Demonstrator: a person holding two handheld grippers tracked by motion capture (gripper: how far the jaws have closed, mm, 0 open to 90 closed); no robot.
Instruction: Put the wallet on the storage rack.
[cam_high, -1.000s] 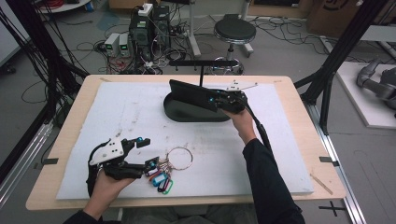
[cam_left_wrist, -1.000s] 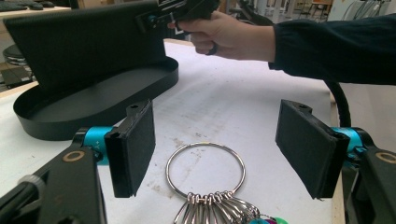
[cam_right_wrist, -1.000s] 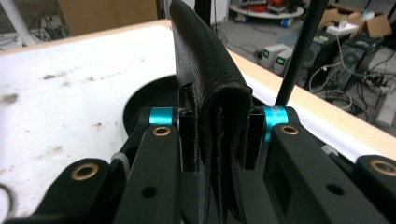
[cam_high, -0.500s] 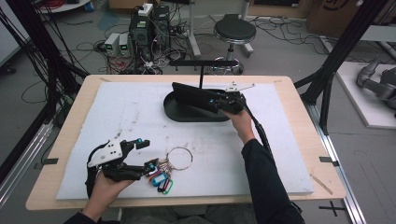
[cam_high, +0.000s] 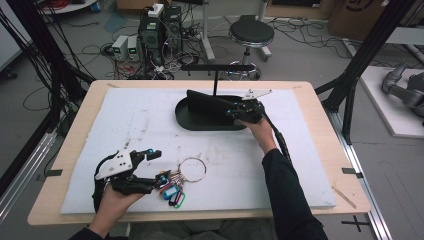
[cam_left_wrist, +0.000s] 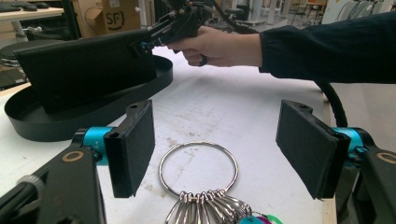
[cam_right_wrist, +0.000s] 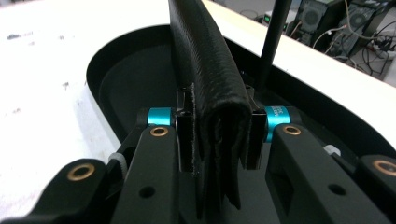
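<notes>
A black folded leather wallet (cam_high: 207, 105) stands on edge in the black oval tray (cam_high: 187, 120). My right gripper (cam_high: 231, 112) is shut on its right end. In the right gripper view the pads (cam_right_wrist: 184, 135) press both sides of the wallet (cam_right_wrist: 210, 70) over the tray (cam_right_wrist: 121, 70). Near the front left my left gripper (cam_high: 157, 167) lies open around a metal key ring (cam_high: 191, 170) with coloured tags (cam_high: 171, 192). In the left gripper view the ring (cam_left_wrist: 198, 170) rests on the mat between the spread pads (cam_left_wrist: 133, 144), untouched.
A thin black post (cam_high: 215, 82) with a crossbar (cam_high: 217, 66) rises from the tray's far side. A white mat (cam_high: 125, 125) covers the wooden table (cam_high: 325, 150). Beyond the table are computers, cables and a stool (cam_high: 250, 32).
My right gripper has sunk a little with the wallet, towards the tray. The left gripper and the key ring have stayed in place.
</notes>
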